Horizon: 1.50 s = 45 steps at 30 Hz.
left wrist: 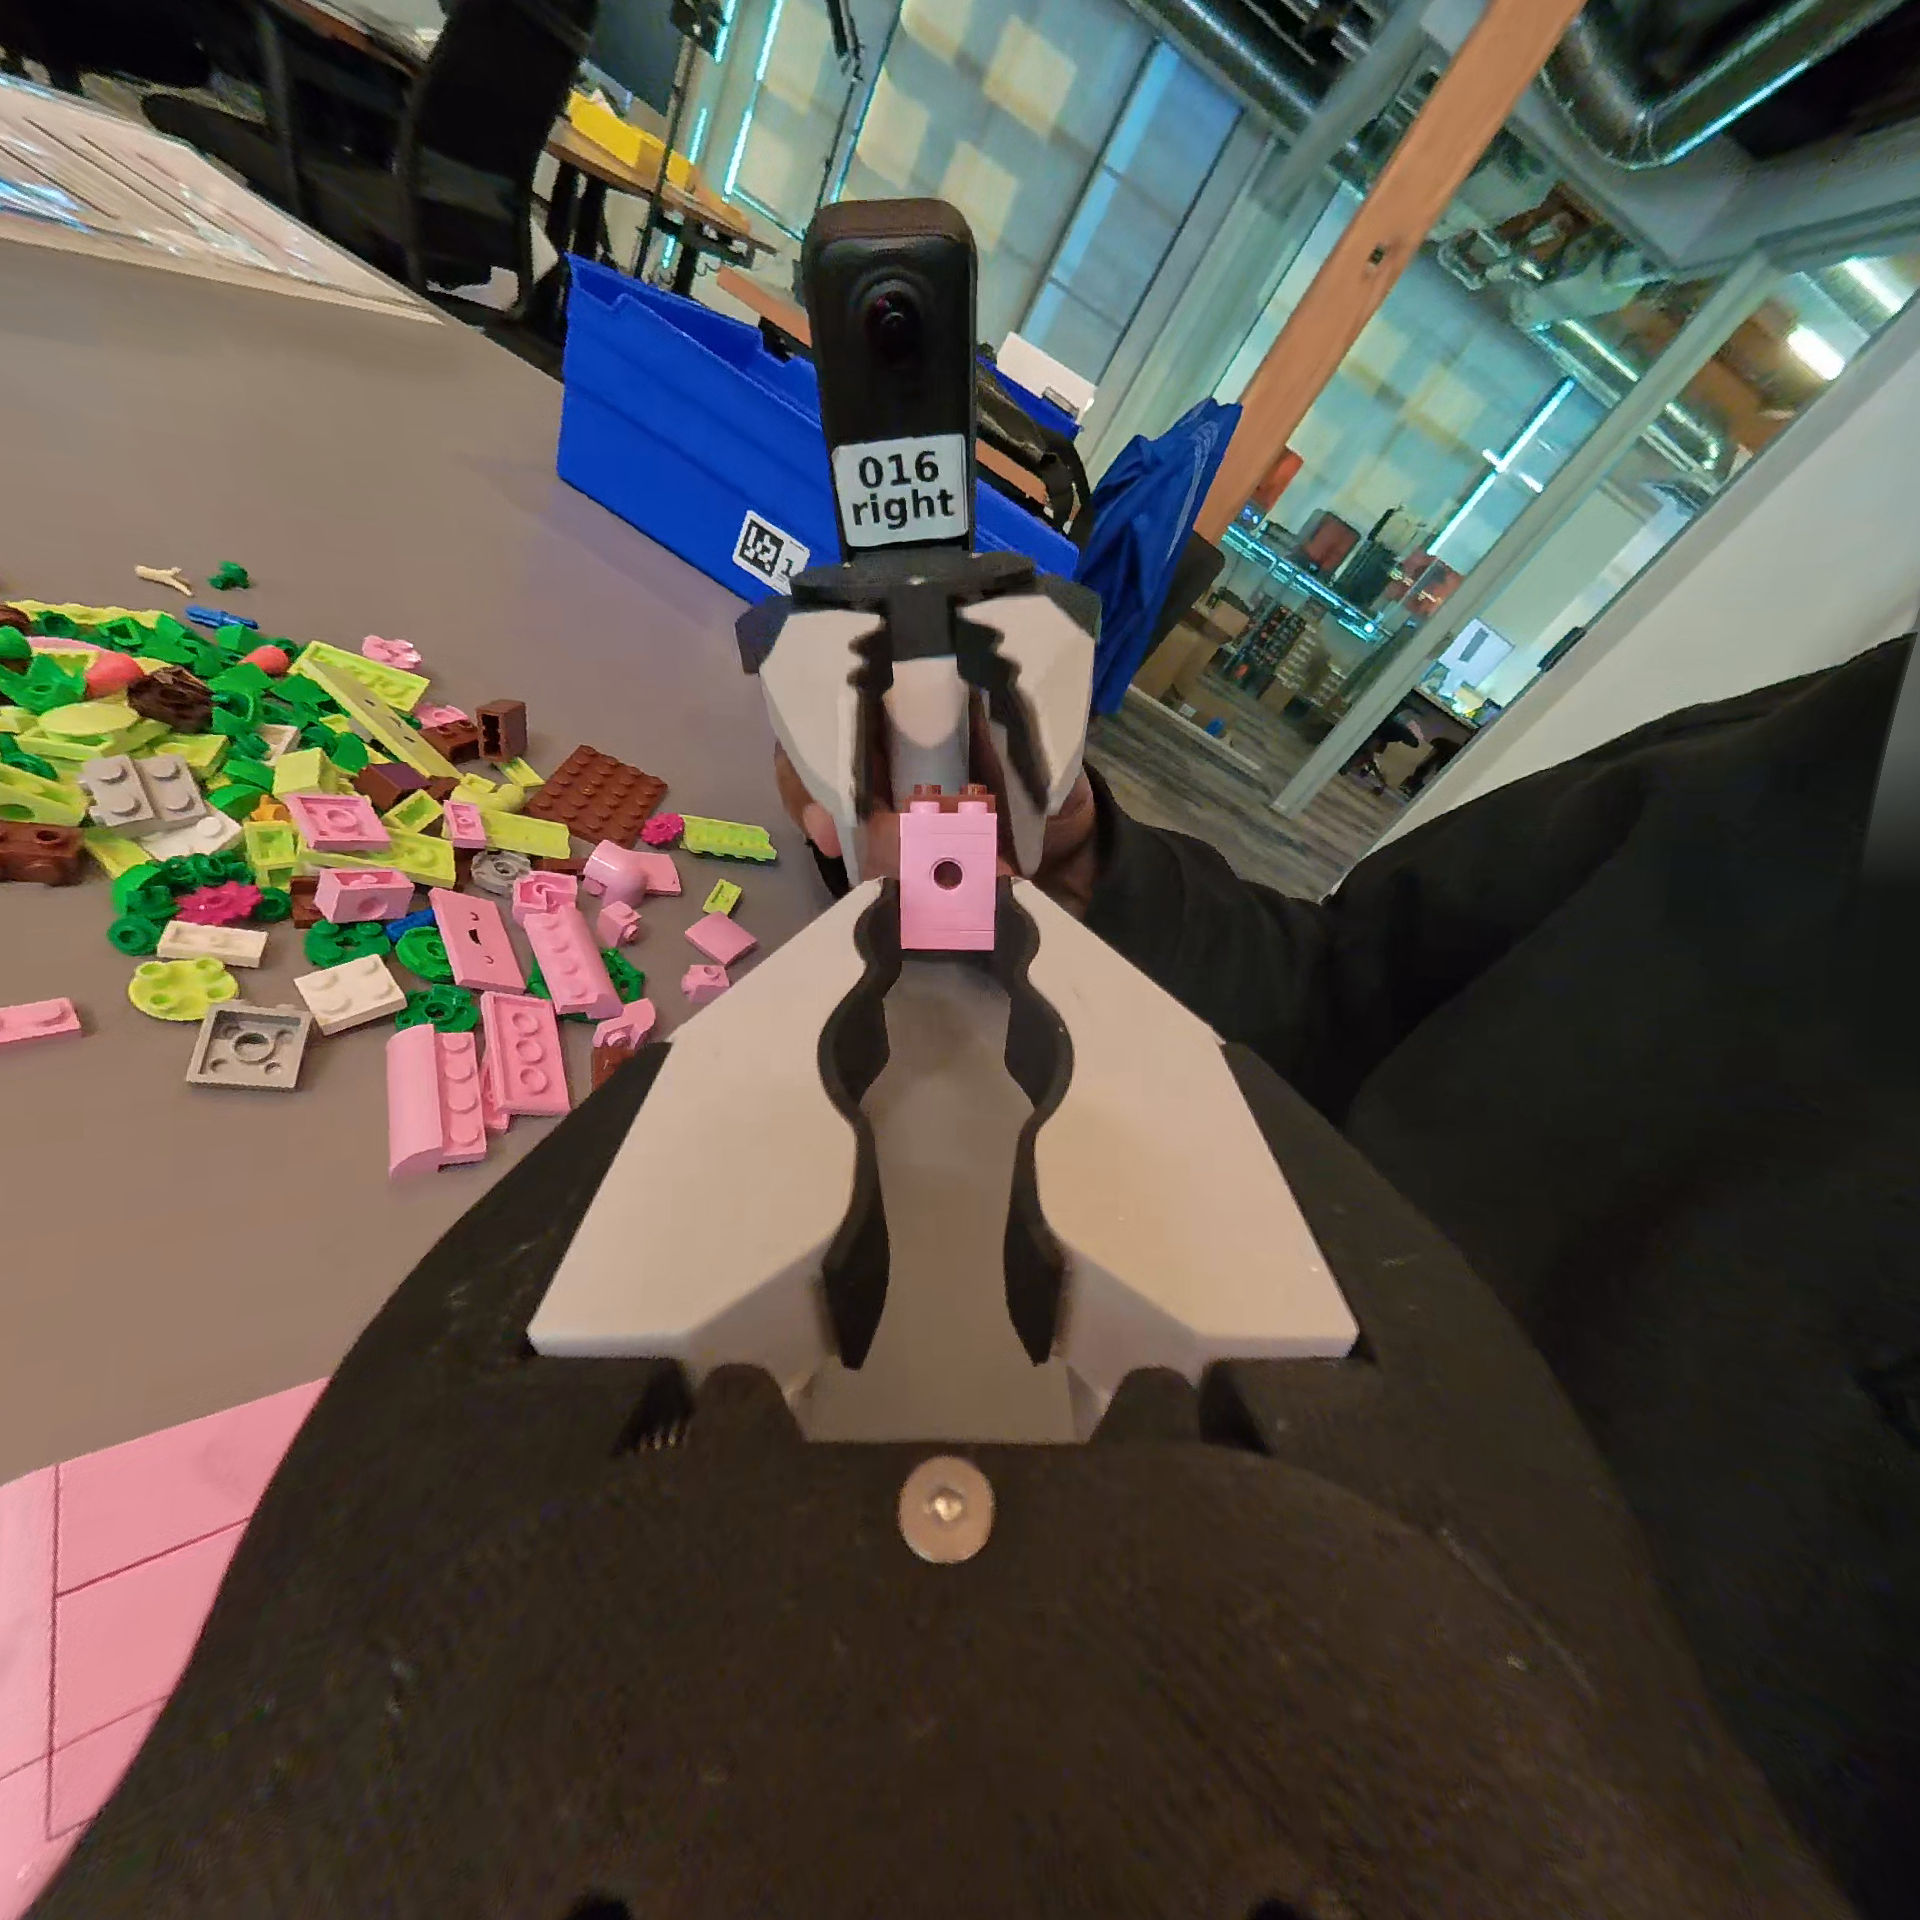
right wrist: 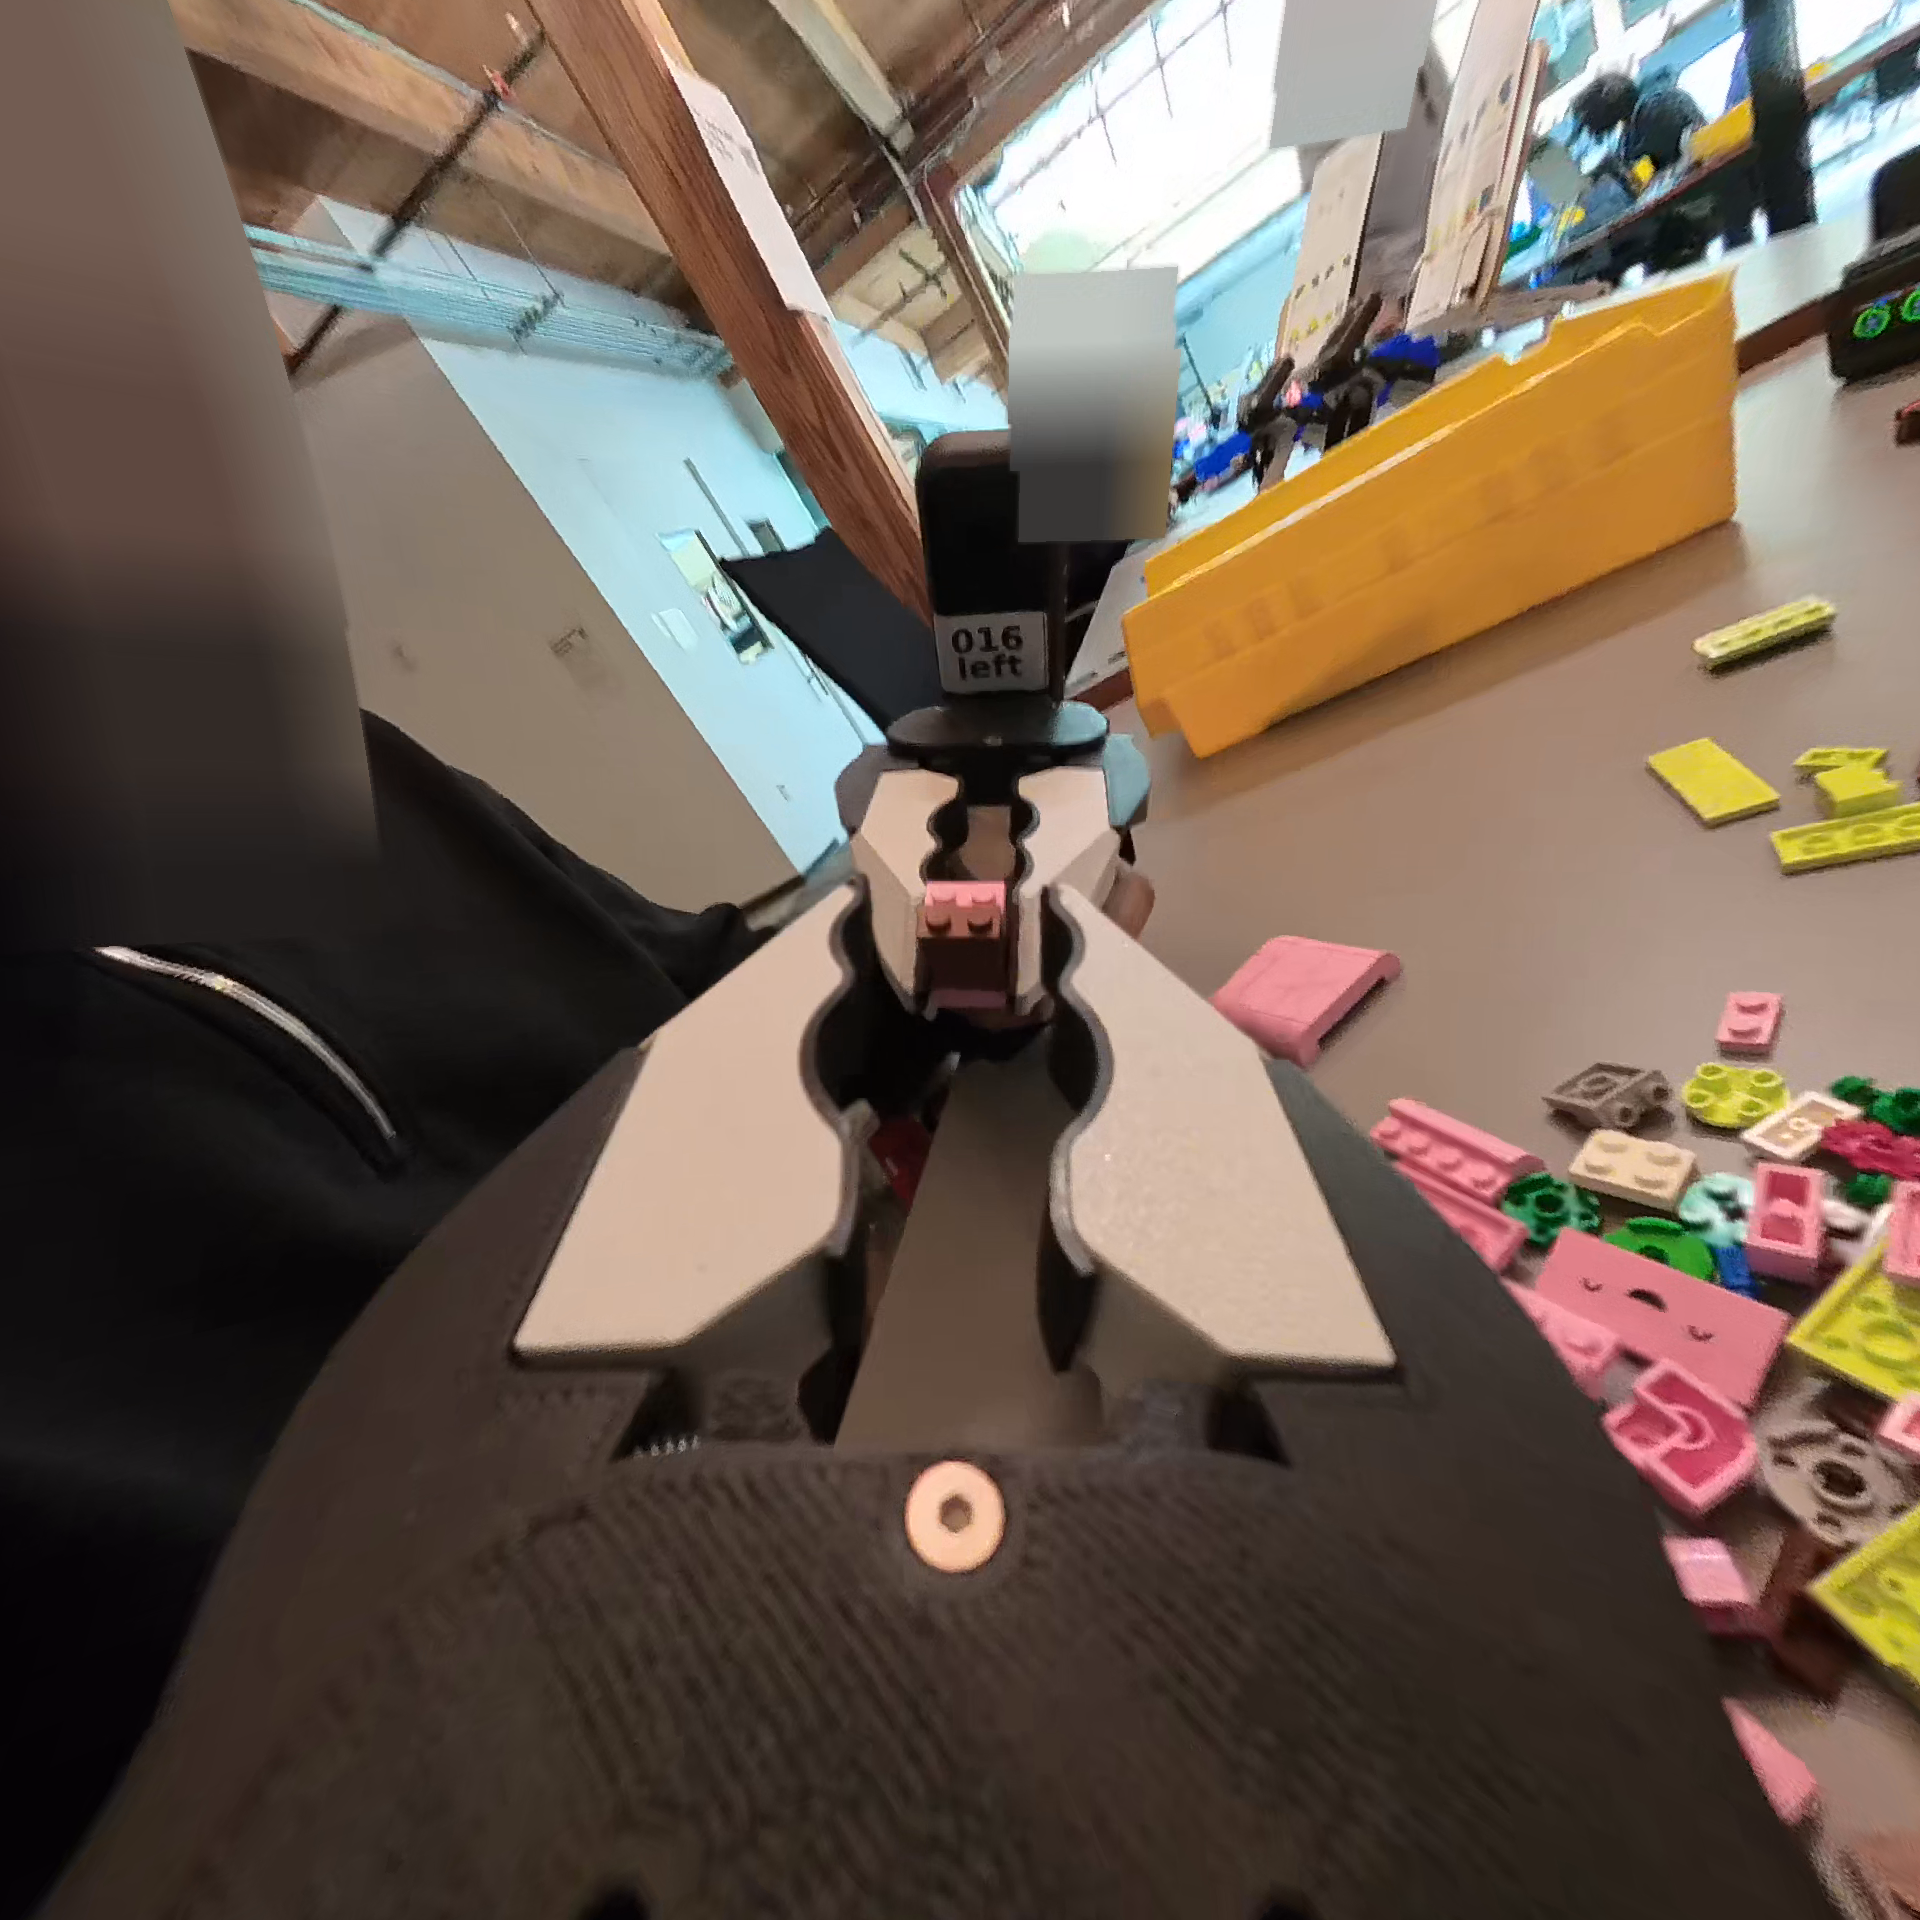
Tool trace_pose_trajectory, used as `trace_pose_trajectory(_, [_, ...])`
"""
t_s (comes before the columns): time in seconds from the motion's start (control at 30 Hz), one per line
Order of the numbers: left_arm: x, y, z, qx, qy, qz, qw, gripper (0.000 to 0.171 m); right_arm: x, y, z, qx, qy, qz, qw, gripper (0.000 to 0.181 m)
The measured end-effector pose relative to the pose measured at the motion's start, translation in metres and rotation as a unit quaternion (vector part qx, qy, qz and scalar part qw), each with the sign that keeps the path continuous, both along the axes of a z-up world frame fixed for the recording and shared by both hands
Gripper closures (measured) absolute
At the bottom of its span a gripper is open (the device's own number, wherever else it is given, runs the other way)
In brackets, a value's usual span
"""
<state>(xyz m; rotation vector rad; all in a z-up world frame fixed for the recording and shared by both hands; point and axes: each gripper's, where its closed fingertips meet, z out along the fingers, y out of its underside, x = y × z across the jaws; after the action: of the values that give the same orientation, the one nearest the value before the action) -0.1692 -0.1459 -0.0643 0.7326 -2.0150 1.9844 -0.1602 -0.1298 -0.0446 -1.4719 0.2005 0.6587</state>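
My left gripper is shut on a small pink brick with a round hole in its face and brown studs on top, and holds it in the air above the table edge. My right gripper faces it tip to tip. In the right wrist view my right gripper is open, and its fingers straddle the left gripper and the pink and brown brick without closing on them. A hand grips the right tool behind its fingers.
A pile of loose pink, green, lime and brown bricks lies on the grey table and also shows in the right wrist view. A blue bin and a yellow bin stand farther back. A pink sheet lies near. A black sleeve is at the right. Less than 4 cm separates the two grippers' tips.
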Motion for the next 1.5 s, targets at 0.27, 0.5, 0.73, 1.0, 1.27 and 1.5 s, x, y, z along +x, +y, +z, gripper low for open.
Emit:
trace_pose_trajectory(0.27, [0.001, -0.002, 0.007, -0.030, 0.013, 0.004, 0.999, 0.156, -0.003, 0.003, 0.000, -0.027, -0.031, -0.008, 0.999, 0.170])
trace_pose_trajectory(0.5, [0.004, 0.005, 0.009, -0.050, 0.040, 0.004, 0.998, 0.156, 0.009, 0.009, 0.008, 0.008, 0.030, -0.035, 0.999, 0.169])
trace_pose_trajectory(0.73, [0.000, -0.003, -0.003, -0.036, 0.048, -0.007, 0.998, 0.156, 0.065, -0.041, 0.025, 0.107, 0.120, -0.128, 0.979, 0.168])
trace_pose_trajectory(1.0, [-0.002, 0.005, 0.019, -0.107, 0.019, -0.015, 0.994, 0.157, 0.072, -0.031, 0.011, 0.055, 0.104, -0.161, 0.980, 0.169])
trace_pose_trajectory(1.27, [-0.001, 0.015, 0.033, -0.165, 0.009, -0.014, 0.986, 0.158, 0.077, -0.016, -0.017, -0.065, -0.012, -0.230, 0.971, 0.168])
trace_pose_trajectory(1.5, [0.003, 0.019, 0.031, -0.171, 0.012, -0.009, 0.985, 0.158, 0.086, -0.017, -0.028, -0.083, 0.023, -0.241, 0.967, 0.168])
